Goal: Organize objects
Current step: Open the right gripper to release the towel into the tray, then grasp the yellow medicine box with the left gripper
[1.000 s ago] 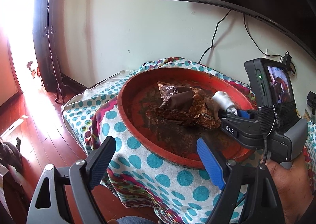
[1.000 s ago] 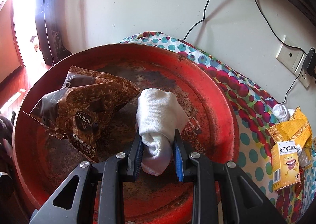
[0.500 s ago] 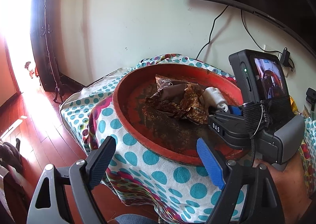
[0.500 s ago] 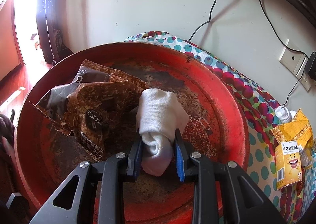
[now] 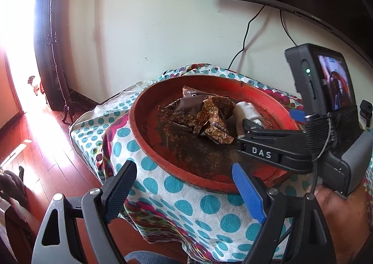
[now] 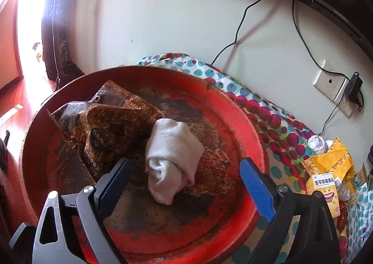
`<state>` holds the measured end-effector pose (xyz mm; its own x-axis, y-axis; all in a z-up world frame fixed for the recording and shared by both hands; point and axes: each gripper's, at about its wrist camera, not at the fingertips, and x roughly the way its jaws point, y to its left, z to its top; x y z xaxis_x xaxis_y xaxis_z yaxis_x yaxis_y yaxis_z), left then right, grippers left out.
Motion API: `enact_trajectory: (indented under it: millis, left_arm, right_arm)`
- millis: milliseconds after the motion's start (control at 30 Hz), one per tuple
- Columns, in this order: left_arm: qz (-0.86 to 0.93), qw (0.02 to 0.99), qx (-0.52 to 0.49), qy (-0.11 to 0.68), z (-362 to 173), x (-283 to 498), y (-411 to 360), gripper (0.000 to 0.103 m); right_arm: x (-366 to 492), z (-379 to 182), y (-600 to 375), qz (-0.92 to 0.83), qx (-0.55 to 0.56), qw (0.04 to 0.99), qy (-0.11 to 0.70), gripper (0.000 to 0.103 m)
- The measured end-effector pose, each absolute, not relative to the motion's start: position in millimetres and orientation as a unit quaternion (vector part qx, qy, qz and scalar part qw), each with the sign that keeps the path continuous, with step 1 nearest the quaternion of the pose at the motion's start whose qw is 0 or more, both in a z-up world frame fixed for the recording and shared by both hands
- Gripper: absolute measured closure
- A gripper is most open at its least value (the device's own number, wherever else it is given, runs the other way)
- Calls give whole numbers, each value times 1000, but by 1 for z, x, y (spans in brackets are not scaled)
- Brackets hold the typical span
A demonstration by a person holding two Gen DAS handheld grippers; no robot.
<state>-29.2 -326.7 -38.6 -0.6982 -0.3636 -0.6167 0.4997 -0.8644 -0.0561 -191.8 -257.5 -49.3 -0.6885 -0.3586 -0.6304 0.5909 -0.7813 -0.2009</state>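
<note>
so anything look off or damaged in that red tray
The tray is worn: its red coating has flaked off in dark patches across the floor. The brown snack bag in it is crumpled and looks torn open. The rolled white sock lies intact beside it.

Left wrist view sitting back off the table edge, looking down toward twelve o'clock at the red tray (image 5: 149,159), right wrist view hovering close over the same tray (image 6: 235,105), both sharing the rolled white sock (image 6: 172,154) and wall.
</note>
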Motion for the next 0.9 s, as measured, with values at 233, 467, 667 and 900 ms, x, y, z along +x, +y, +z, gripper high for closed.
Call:
enact_trajectory:
  millis: [233, 467, 667, 900]
  left_arm:
    - [-919, 231, 307, 88, -40, -32, -312, 17]
    - [-926, 222, 302, 55, -36, -35, -285, 17]
    - [-935, 171, 307, 37, -35, -50, -239, 17]
    - [-941, 70, 331, 8, -32, -105, -163, 17]
  right_arm:
    - [-206, -37, -193, -915, 287, 225, 172, 5]
    - [-228, -43, -98, -925, 307, 162, 154, 3]
    - [-252, -46, -13, -931, 326, 98, 129, 3]
    - [-273, -61, 44, -925, 362, 52, 106, 3]
